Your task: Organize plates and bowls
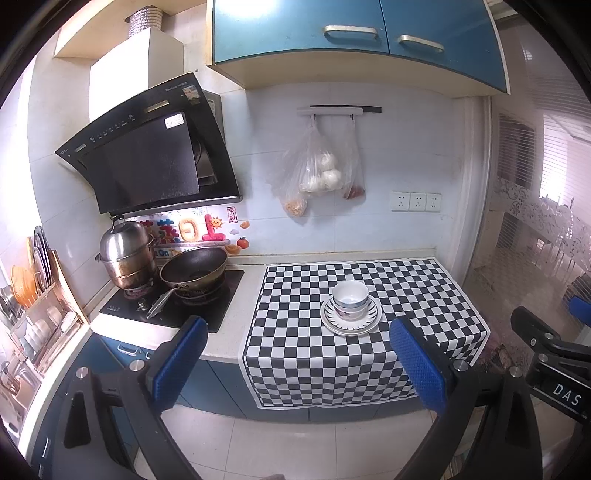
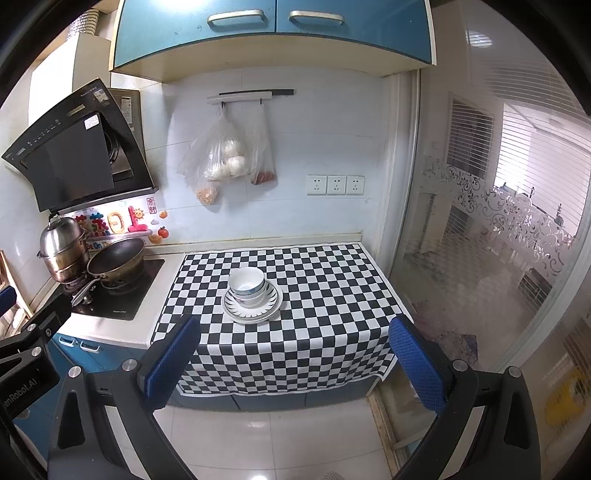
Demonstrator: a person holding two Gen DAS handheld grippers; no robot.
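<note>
Two white bowls [image 1: 350,301] [image 2: 246,284] sit nested on a small stack of white plates [image 1: 365,324] [image 2: 269,308] in the middle of a black-and-white checkered cloth [image 1: 295,354] [image 2: 325,332] on the counter. My left gripper [image 1: 299,360] hangs open in front of the counter edge, well short of the stack, with nothing between its blue pads. My right gripper [image 2: 295,360] is also open and empty, back from the cloth's front edge. The right gripper's black body [image 1: 546,350] shows at the right edge of the left wrist view.
A gas hob [image 1: 173,301] to the left carries a steel steamer pot [image 1: 127,258] and a dark wok [image 1: 194,267]. A dish rack [image 1: 37,314] stands at far left. Plastic bags [image 1: 317,173] hang on the wall, blue cabinets [image 1: 354,33] overhead, a glass door [image 2: 498,240] at right.
</note>
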